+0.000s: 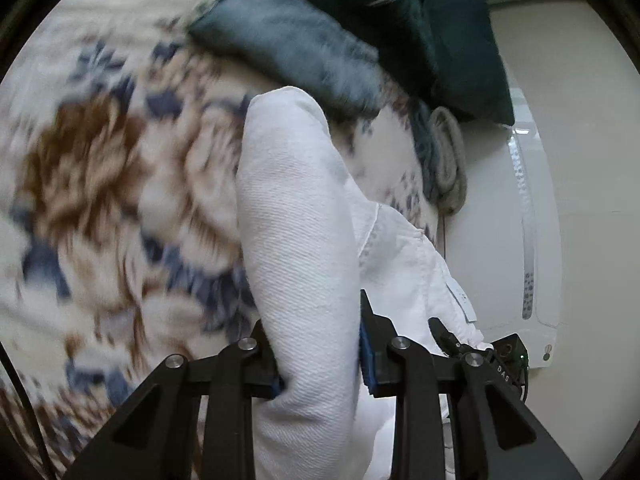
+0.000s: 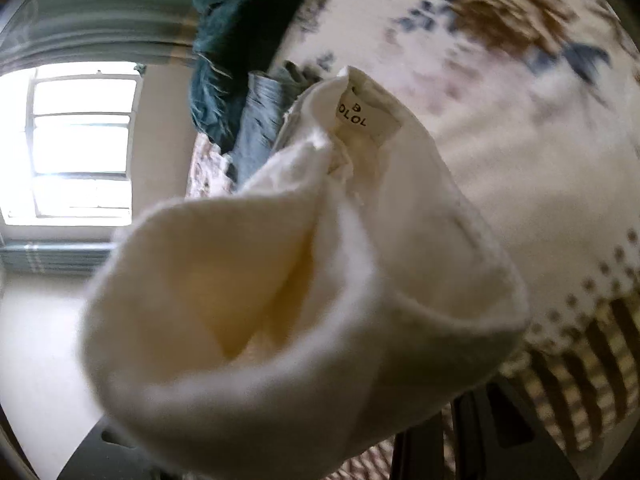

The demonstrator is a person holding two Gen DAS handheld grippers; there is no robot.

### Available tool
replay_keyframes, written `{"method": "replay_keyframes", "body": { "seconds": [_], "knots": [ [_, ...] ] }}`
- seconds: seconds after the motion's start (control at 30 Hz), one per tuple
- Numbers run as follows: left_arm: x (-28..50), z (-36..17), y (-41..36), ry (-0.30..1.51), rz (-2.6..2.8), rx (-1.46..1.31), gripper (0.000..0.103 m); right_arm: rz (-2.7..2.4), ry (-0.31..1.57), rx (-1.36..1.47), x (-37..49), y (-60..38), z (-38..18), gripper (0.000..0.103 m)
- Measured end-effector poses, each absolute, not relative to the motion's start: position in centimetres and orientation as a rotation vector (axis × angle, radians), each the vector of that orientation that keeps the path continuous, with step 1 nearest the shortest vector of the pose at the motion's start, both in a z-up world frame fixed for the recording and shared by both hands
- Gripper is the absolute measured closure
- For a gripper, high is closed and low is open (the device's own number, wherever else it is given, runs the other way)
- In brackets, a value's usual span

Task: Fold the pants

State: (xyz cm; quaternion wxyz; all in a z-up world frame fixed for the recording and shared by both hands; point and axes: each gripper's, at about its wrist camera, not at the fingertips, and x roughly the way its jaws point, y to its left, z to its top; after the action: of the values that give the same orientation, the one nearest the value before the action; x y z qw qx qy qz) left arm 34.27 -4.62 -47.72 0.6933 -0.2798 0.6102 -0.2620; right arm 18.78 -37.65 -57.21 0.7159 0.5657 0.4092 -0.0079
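Left gripper [image 1: 320, 364]: black fingers at 6 o'clock in the left wrist view, jaws clamped on a thick fold of the white pants [image 1: 296, 240]. The cloth rises between the fingers toward 12 o'clock and spills to 4 o'clock, where a seam and a small white tag show; writing on that tag too small to read.

Right gripper: almost wholly hidden in the right wrist view by a bunched mass of the white pants [image 2: 304, 300] filling centre and 6 o'clock. Only dark frame parts show at 5 and 7 o'clock; cannot tell whether the jaws are closed.

Surroundings: floral blanket [image 1: 100, 168], white with brown and blue, blurred, under the pants at 9 o'clock. Folded blue jeans [image 1: 288, 44] at 12 o'clock, dark teal garment [image 1: 432, 32] at 1 o'clock overlapping them. Bright window [image 2: 80, 144] at 9 o'clock in the right view.

Writing: sewn-in label [image 2: 360, 116] at 12 o'clock, reading partly "OLOL" with an "8" or "B" beside it.
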Motion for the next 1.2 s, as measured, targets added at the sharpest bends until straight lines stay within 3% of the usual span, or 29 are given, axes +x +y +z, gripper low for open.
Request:
{"method": "replay_keyframes", "body": {
  "seconds": [0.33, 0.73, 0.8, 0.87, 0.9, 1.0, 1.03, 1.1, 1.17, 1.2],
  "knots": [
    [51.6, -44.7, -4.5, 1.229, -0.572, -0.587, 0.078, 0.054, 0.817, 1.225, 39.1, -39.0, -55.7, 0.066],
    [71.4, -53.7, -4.0, 1.240, -0.549, -0.541, 0.077, 0.064, 0.801, 1.165, 60.7, -38.7, -64.8, 0.066],
    [72.5, -55.4, -4.0, 1.297, -0.514, -0.538, 0.070, 0.037, 0.836, 1.185, 61.5, -38.9, -66.8, 0.061],
    [72.9, -57.6, -3.4, 1.373, -0.458, -0.534, 0.055, 0.039, 0.883, 1.217, 61.6, -38.9, -67.7, 0.051],
    [72.7, -57.8, -3.1, 1.385, -0.442, -0.537, 0.053, 0.052, 0.925, 1.197, 61.7, -38.9, -67.6, 0.046],
    [70.5, -56.6, -1.9, 1.363, -0.377, -0.528, 0.044, 0.074, 1.025, 1.154, 61.4, -39.0, -66.7, 0.034],
    [69.4, -55.6, -1.6, 1.353, -0.337, -0.490, 0.036, 0.058, 1.059, 1.130, 61.8, -39.4, -66.4, 0.029],
    [67.8, -54.1, -1.5, 1.328, -0.280, -0.417, 0.028, 0.033, 1.111, 1.063, 62.1, -39.5, -65.1, 0.027],
    [66.2, -52.5, -1.9, 1.285, -0.208, -0.297, 0.008, -0.053, 1.167, 0.868, 61.6, -39.0, -62.7, 0.013],
    [66.4, -52.3, -2.0, 1.269, -0.183, -0.257, 0.007, -0.095, 1.180, 0.749, 61.3, -38.5, -61.3, 0.012]
  ]
}}
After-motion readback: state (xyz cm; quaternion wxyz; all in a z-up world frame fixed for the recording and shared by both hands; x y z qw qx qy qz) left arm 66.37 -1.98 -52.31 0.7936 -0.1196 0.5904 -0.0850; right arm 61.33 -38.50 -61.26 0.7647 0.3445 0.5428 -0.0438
